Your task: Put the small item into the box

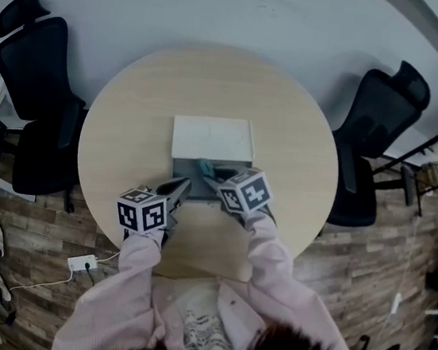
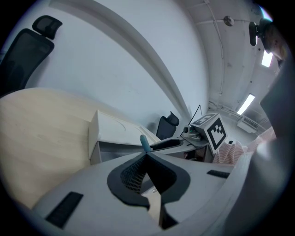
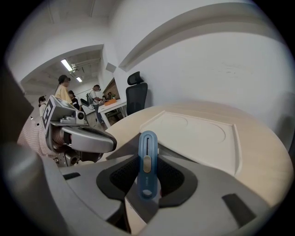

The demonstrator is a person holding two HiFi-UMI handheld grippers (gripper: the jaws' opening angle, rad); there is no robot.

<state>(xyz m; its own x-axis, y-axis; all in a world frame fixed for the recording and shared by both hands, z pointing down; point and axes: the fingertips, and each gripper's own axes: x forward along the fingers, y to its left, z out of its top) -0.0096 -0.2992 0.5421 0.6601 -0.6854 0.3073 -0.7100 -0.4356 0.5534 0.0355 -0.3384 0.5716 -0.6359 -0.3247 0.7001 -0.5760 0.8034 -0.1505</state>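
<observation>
While upright, blue cutter between jaws of right hand-held gripper.

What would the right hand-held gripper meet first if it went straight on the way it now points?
Probably the open white box lid, lying just beyond the blue item in the right hand-held gripper; depth is hard to judge.
</observation>
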